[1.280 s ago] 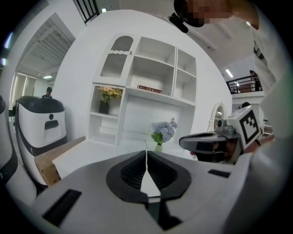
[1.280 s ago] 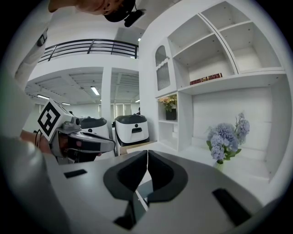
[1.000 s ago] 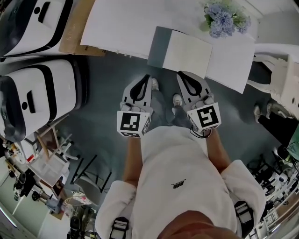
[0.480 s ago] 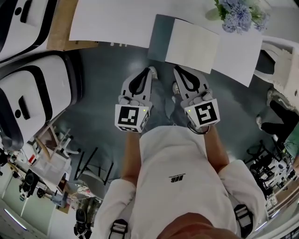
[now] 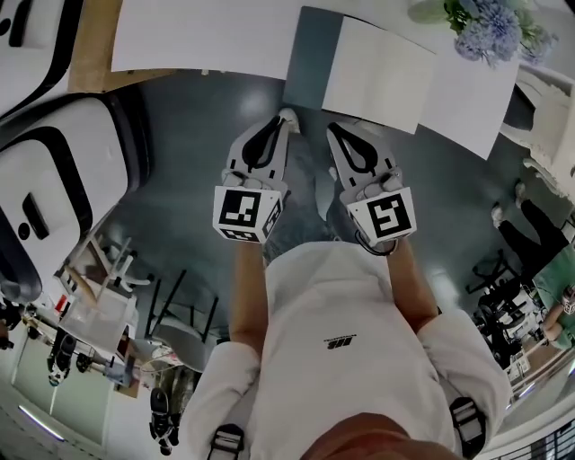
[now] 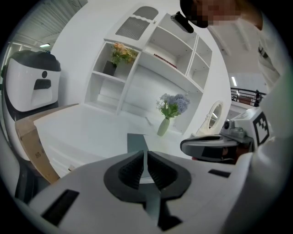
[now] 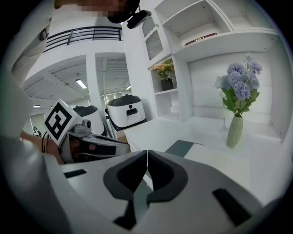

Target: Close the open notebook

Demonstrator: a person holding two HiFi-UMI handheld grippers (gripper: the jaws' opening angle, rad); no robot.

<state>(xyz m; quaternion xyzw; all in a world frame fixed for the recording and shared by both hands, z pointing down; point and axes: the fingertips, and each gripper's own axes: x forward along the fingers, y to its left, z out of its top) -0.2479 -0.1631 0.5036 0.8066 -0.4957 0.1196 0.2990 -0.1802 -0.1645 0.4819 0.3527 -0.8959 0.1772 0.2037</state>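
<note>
The open notebook (image 5: 377, 76) lies on the white table (image 5: 198, 36) at the near edge, white pages up and its grey cover (image 5: 305, 58) showing at the left. My left gripper (image 5: 280, 121) and right gripper (image 5: 334, 130) hang side by side just short of the table edge, below the notebook. Both are shut with nothing between the jaws. In the left gripper view the grey cover (image 6: 136, 142) lies straight beyond the left gripper (image 6: 145, 153). In the right gripper view the cover (image 7: 179, 147) and a white page (image 7: 215, 157) lie beyond the right gripper (image 7: 147, 153).
A vase of blue flowers (image 5: 494, 27) stands on the table right of the notebook. White and black appliances (image 5: 54, 198) and cardboard (image 5: 94, 45) are at the left. White wall shelves (image 6: 151, 59) rise behind the table. A white chair (image 5: 548, 117) is at the right.
The table and notebook now sit higher in the head view. Both grippers stay shut and side by side, about as near to the table edge as before.
</note>
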